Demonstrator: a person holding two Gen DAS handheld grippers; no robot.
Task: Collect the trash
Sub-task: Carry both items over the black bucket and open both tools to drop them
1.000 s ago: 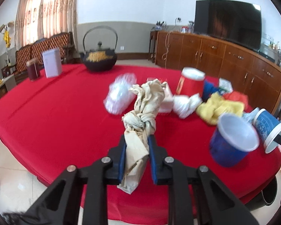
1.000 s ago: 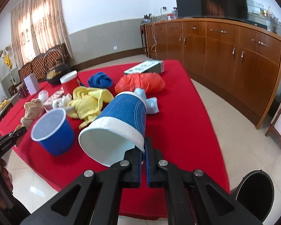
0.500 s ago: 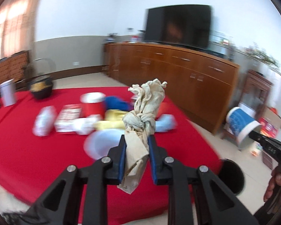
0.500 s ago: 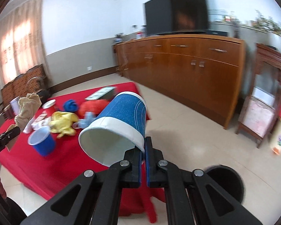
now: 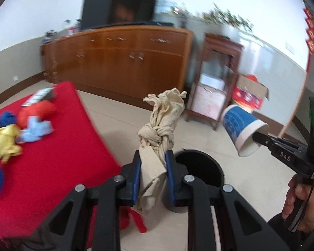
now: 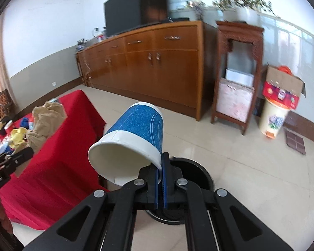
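Left gripper clamped on knotted beige bag; right gripper pinching blue paper cup rim; black bin just beyond.

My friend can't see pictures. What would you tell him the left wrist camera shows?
The left gripper pinches a knotted beige paper bag above a black bin on the floor. The right gripper holds a blue paper cup nearby.
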